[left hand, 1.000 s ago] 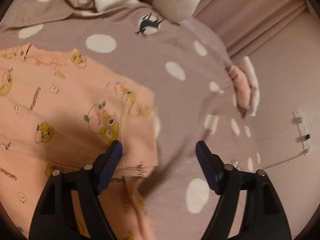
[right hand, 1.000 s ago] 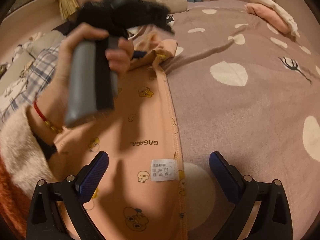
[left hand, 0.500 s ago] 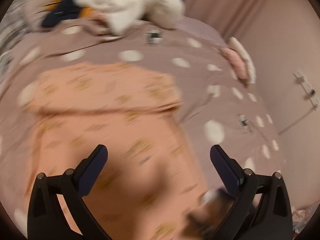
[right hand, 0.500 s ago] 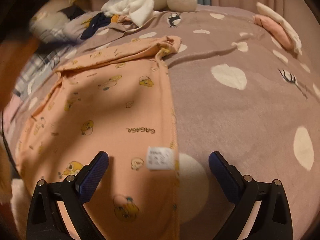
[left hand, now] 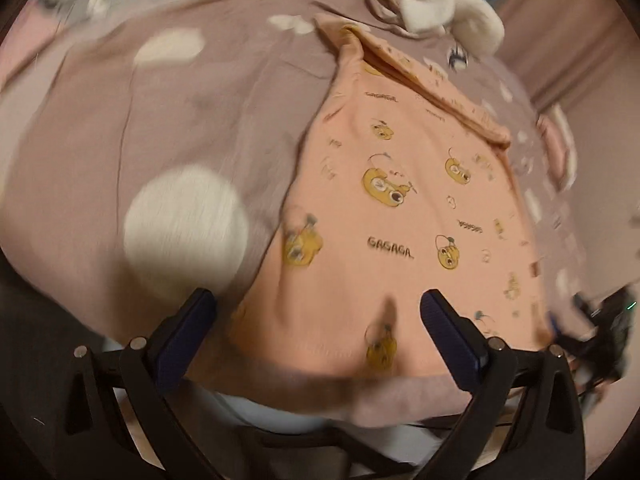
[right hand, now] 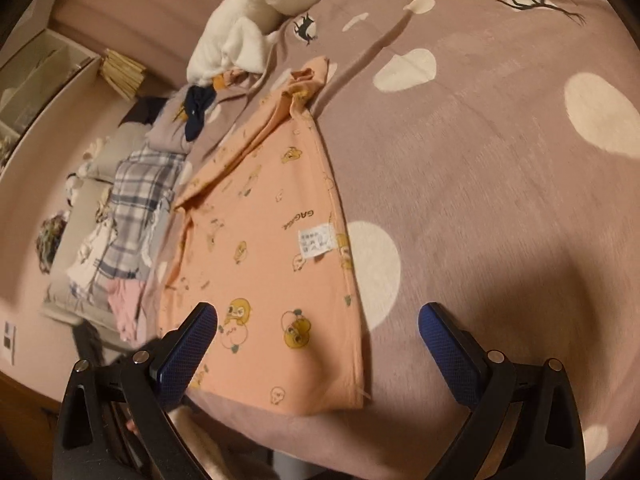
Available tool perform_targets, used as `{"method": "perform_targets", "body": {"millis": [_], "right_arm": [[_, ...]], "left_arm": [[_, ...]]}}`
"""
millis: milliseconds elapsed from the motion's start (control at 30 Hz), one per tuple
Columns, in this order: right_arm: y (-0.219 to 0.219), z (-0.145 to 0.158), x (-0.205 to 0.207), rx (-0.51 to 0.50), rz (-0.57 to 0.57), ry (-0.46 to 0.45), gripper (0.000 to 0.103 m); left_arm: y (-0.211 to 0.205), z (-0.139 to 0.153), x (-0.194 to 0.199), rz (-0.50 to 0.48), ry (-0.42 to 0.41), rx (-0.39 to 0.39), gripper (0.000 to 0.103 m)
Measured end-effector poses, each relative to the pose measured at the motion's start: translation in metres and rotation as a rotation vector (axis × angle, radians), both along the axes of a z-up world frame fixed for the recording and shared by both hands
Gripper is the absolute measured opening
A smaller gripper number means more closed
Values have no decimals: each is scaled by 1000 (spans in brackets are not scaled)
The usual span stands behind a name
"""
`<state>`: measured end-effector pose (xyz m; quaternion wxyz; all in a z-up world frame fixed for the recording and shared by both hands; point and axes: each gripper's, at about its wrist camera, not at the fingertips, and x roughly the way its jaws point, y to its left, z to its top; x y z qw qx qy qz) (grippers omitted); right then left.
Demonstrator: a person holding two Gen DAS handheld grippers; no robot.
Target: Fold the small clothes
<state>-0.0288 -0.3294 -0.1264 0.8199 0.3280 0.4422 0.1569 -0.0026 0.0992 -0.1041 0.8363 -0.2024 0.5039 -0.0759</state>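
Note:
A small peach garment [left hand: 404, 216] printed with yellow cartoon faces and "GAGAGA" lies flat on a mauve bedspread [left hand: 120, 128] with white spots. In the right wrist view the garment [right hand: 264, 264] shows a white care label [right hand: 317, 242], with one part folded over along its far edge. My left gripper [left hand: 316, 312] hangs open over the garment's near hem, nothing between its fingers. My right gripper [right hand: 318, 320] is open too, above the near right corner of the garment, with its left finger [right hand: 188, 344] over the cloth. Neither gripper touches the fabric.
A white plush blanket [right hand: 256, 28] and a dark blue garment [right hand: 198, 114] lie at the far end of the bed. A plaid cloth [right hand: 136, 200] and a pile of other clothes [right hand: 124, 304] sit off the bed's left side. The bed's near edge runs just below both grippers.
My left gripper has let go of the garment's far corner, opened wide and swept back to the near hem. The right gripper has rolled, tilting its view; the hand and left gripper left its view.

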Motion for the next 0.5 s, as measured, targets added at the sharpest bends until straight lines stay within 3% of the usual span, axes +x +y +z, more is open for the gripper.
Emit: {"method": "perform_targets", "body": {"millis": [67, 233, 433, 500], "right_arm": [[4, -2, -1, -7, 28, 46, 101], [15, -1, -9, -55, 91, 75, 101], [15, -5, -9, 10, 67, 125, 101], [16, -6, -10, 39, 85, 133, 101]], "left_arm": [[1, 3, -5, 5, -24, -35, 102], [-5, 4, -2, -41, 22, -121, 102], [-1, -2, -4, -58, 61, -344, 102], [1, -1, -7, -60, 67, -368, 102]]}}
